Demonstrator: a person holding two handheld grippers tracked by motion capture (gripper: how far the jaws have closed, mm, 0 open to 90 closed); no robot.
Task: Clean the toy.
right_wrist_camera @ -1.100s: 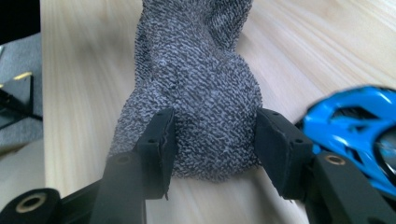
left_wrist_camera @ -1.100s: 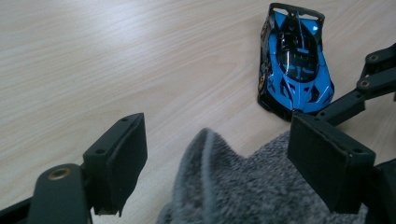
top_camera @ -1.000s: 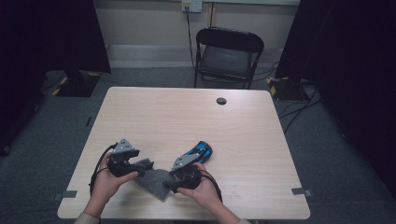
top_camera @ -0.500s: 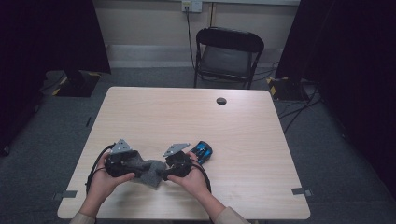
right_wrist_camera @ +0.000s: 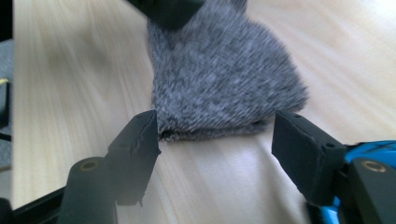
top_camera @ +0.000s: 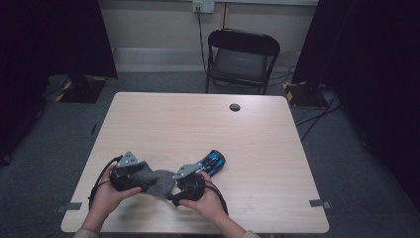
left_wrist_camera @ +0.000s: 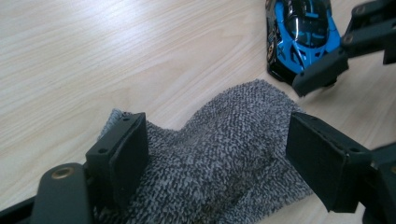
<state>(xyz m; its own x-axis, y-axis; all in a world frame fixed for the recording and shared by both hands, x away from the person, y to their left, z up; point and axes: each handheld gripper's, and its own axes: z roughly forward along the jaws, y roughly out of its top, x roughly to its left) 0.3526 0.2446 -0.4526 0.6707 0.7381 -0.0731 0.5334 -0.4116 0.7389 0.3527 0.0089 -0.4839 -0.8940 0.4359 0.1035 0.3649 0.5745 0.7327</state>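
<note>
The high view looks forward and down on the whole desk (top_camera: 257, 134) from above. Each gripper view sits low and close, facing along its own jaws; both share the grey cloth (left_wrist_camera: 233, 158) and blue toy car (left_wrist_camera: 303, 32).

The sock (top_camera: 154, 181) lies flat on the table (top_camera: 257, 148), near my edge and left of its middle. My left gripper (top_camera: 134, 177) sits at its left end, my right gripper (top_camera: 174, 194) at its right end, facing each other across it. The toy car (top_camera: 210, 163) rests just right of the sock, behind my right gripper. A chair (top_camera: 241, 59) stands beyond the table's far edge.
</note>
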